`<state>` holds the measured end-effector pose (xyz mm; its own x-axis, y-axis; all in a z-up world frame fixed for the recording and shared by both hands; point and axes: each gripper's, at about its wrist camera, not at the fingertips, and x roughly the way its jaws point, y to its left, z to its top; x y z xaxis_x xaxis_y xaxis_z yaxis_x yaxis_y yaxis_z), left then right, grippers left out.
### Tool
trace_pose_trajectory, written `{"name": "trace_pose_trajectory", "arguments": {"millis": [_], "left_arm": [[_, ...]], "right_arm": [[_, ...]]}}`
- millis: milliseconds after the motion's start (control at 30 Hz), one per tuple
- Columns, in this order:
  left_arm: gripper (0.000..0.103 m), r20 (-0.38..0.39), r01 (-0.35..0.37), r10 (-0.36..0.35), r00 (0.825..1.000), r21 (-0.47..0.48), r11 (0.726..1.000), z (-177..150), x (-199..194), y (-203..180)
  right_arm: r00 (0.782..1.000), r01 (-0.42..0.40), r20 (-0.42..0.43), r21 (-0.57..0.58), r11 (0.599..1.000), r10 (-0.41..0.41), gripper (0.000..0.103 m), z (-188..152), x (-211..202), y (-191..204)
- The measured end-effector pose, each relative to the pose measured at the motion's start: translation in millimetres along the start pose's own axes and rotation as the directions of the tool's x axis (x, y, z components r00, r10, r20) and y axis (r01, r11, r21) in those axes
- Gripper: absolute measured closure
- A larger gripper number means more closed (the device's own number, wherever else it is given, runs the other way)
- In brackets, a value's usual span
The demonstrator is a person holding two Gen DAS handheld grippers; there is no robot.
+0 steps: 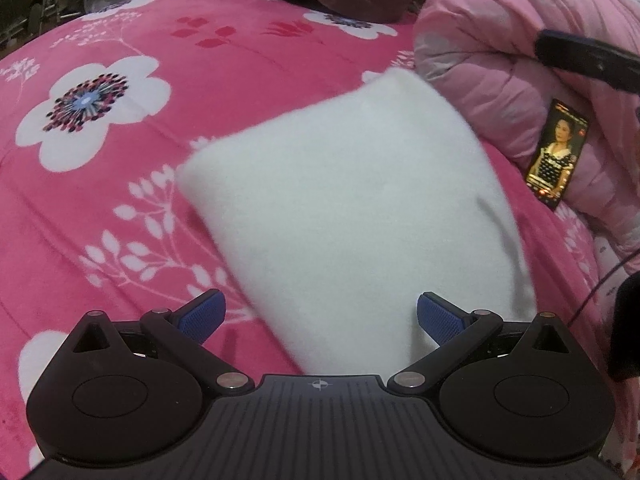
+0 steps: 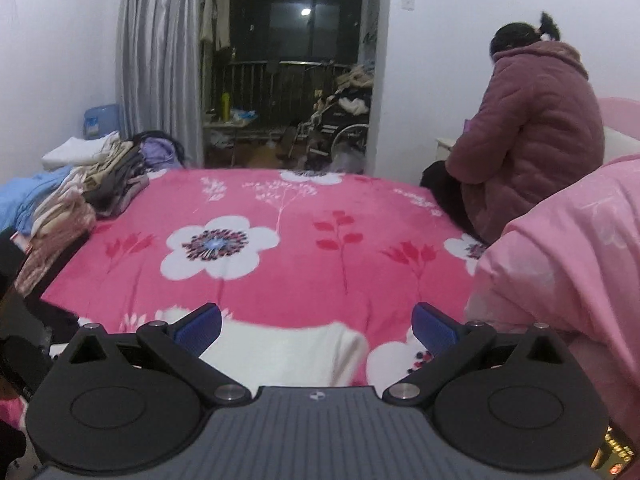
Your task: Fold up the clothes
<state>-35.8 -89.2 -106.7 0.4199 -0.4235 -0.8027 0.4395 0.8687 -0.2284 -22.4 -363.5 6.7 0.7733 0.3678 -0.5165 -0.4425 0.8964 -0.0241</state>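
A white folded garment (image 1: 352,208) lies on the pink floral bedspread (image 1: 120,160), just ahead of my left gripper (image 1: 320,316). The left gripper is open and empty, its blue pads wide apart at the garment's near edge. In the right wrist view the same white garment (image 2: 288,348) lies close under my right gripper (image 2: 318,324), which is open and empty above the bedspread (image 2: 280,240). A dark finger of the right gripper (image 1: 588,60) shows at the upper right of the left wrist view.
A pink quilt (image 1: 520,60) is bunched at the right, with a lit phone (image 1: 556,152) leaning on it. A stack of folded clothes (image 2: 88,184) sits at the bed's far left. A person in a mauve coat (image 2: 528,136) sits on the far right edge.
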Motion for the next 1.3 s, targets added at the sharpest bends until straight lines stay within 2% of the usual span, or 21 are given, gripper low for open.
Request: {"name": "trace_pose_trajectory", "arguments": {"millis": [167,233,300,367,433,567,600,633,667,733,767,800,833,900,933,967,1000,1100,1167,1200,1300], "left_arm": [[0.0,0.021,0.011,-0.01,1.0,-0.043,0.999,0,-3,23],[0.0,0.033,0.023,-0.021,0.999,-0.08,0.997,4,-5,37],[0.0,0.056,0.047,-0.038,0.998,-0.166,0.985,11,-8,60],[0.0,0.088,0.098,-0.076,0.993,-0.284,0.954,22,-7,88],[0.001,0.095,0.167,-0.142,0.985,-0.37,0.914,34,1,112],[0.007,0.075,0.258,-0.252,0.965,-0.456,0.852,47,31,132],[0.01,0.069,0.274,-0.275,0.959,-0.475,0.837,48,39,135],[0.022,0.063,0.289,-0.297,0.953,-0.493,0.821,49,48,137],[0.027,0.058,0.303,-0.32,0.946,-0.512,0.804,49,56,139],[0.028,0.062,0.332,-0.358,0.932,-0.547,0.768,49,68,144],[0.031,0.07,0.34,-0.365,0.928,-0.554,0.76,49,72,144],[0.034,0.08,0.349,-0.369,0.926,-0.555,0.755,49,73,145],[0.049,0.092,0.357,-0.37,0.925,-0.55,0.755,51,71,143],[0.058,0.117,0.371,-0.369,0.922,-0.539,0.756,55,67,139],[0.065,0.13,0.378,-0.369,0.92,-0.533,0.757,56,65,138],[0.069,0.156,0.399,-0.372,0.915,-0.49,0.775,60,54,131],[0.07,0.184,0.419,-0.377,0.908,-0.441,0.794,63,42,124],[0.07,0.21,0.413,-0.359,0.909,-0.355,0.839,69,29,110],[0.07,0.145,0.336,-0.303,0.942,-0.375,0.864,67,51,117],[0.07,0.116,0.317,-0.296,0.948,-0.406,0.857,64,64,125],[0.067,0.128,0.371,-0.357,0.925,-0.5,0.783,55,76,145]], "right_arm": [[0.995,-0.05,-0.087,0.038,0.998,0.053,0.003,-2,11,5],[0.99,-0.08,-0.113,0.032,0.996,0.083,0.004,-3,14,12],[0.985,-0.113,-0.128,0.0,0.994,0.112,0.005,-4,15,22],[0.978,-0.153,-0.149,-0.05,0.987,0.145,0.005,-7,15,38],[0.965,-0.206,-0.184,-0.085,0.975,0.187,0.005,-11,18,54],[0.929,-0.287,-0.28,-0.136,0.948,0.241,0.005,-26,25,84],[0.922,-0.3,-0.298,-0.146,0.943,0.247,0.005,-29,26,90],[0.915,-0.312,-0.315,-0.157,0.937,0.252,0.005,-32,27,96],[0.91,-0.322,-0.326,-0.166,0.932,0.256,0.005,-34,27,100],[0.903,-0.338,-0.338,-0.18,0.924,0.264,0.005,-37,26,107],[0.901,-0.344,-0.342,-0.186,0.92,0.268,0.005,-38,25,109],[0.899,-0.349,-0.345,-0.189,0.918,0.271,0.005,-38,27,110],[0.896,-0.354,-0.349,-0.19,0.916,0.274,0.005,-39,28,110],[0.888,-0.364,-0.365,-0.188,0.912,0.279,0.005,-42,31,111],[0.884,-0.368,-0.373,-0.187,0.911,0.281,0.006,-43,33,111],[0.881,-0.372,-0.38,-0.19,0.909,0.282,0.006,-45,33,111],[0.879,-0.375,-0.384,-0.197,0.906,0.281,0.006,-47,32,112],[0.876,-0.383,-0.394,-0.219,0.898,0.278,0.006,-52,29,112],[0.872,-0.377,-0.413,-0.226,0.898,0.262,0.006,-57,31,110],[0.872,-0.371,-0.42,-0.233,0.899,0.251,0.006,-59,32,109],[0.878,-0.351,-0.425,-0.253,0.902,0.222,0.007,-62,30,107]]}}
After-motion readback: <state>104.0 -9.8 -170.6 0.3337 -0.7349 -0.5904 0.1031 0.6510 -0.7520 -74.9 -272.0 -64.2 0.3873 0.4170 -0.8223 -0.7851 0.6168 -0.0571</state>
